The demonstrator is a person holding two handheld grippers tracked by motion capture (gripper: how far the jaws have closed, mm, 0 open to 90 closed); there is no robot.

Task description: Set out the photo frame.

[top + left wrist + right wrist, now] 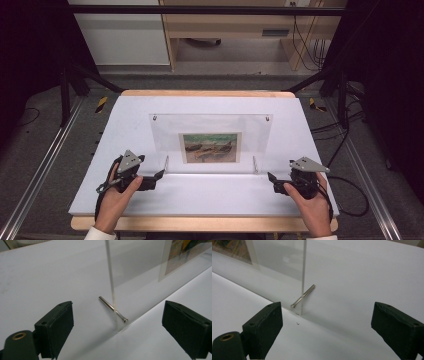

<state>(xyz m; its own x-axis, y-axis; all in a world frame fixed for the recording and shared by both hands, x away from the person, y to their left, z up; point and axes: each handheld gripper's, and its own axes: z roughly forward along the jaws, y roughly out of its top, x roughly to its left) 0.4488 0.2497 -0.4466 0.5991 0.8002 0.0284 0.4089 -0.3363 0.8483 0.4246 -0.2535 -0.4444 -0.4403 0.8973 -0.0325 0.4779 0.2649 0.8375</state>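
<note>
A clear acrylic picture frame (210, 131) stands upright across the middle of the white table, with a small painted picture (210, 147) held in its centre. A metal pin sticks out at each lower corner, the left pin (166, 163) and the right pin (254, 164). My left gripper (159, 175) is open just in front of the frame's lower left corner. In the left gripper view the left pin (110, 307) lies ahead between its jaws, untouched. My right gripper (271, 178) is open near the lower right corner. In the right gripper view the right pin (305, 295) lies ahead of its jaws.
The white sheet (210, 197) covers a wooden tabletop whose edge (200, 224) shows at the front. Metal rails (35, 175) run along both sides on the floor, with cables (350, 195) at the right. A pale cabinet (225, 25) stands beyond the table.
</note>
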